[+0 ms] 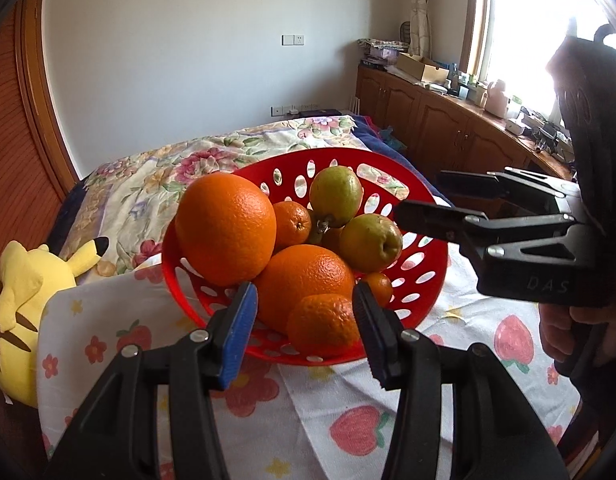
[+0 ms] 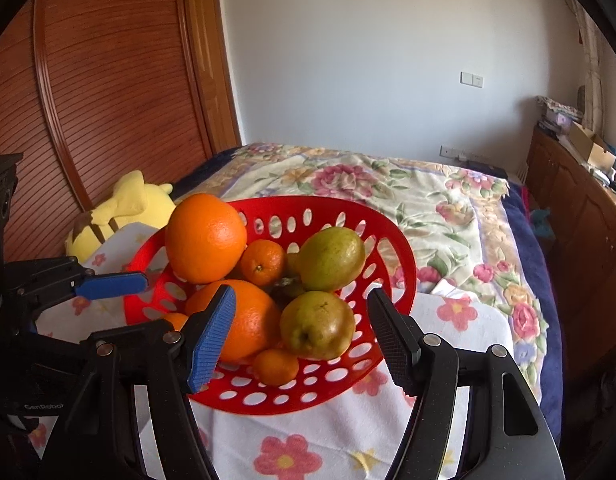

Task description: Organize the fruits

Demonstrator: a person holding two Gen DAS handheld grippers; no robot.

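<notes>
A red perforated basket [image 1: 336,152] [image 2: 291,200] stands on a white strawberry-print cloth [image 1: 348,420]. It holds two big oranges [image 1: 225,228] [image 1: 303,280], two green-yellow pears [image 1: 336,196] [image 1: 370,242] and three small tangerines. My left gripper [image 1: 304,286] hangs open at the basket's near rim. The nearest tangerine [image 1: 324,324] shows between its fingers, with a gap at the blue pad. My right gripper [image 2: 300,291] is open over the near rim, a pear [image 2: 318,324] lying beyond its jaws. In the left wrist view it [image 1: 416,196] reaches in from the right, its tips close to that pear.
A yellow plush toy [image 1: 23,300] [image 2: 123,208] lies left of the basket. A floral bedcover [image 2: 388,192] stretches behind it. Wooden cabinets [image 1: 448,128] with clutter line the right wall under a window. A wooden slatted door [image 2: 107,100] stands at the left. A hand [image 1: 564,328] holds the right gripper.
</notes>
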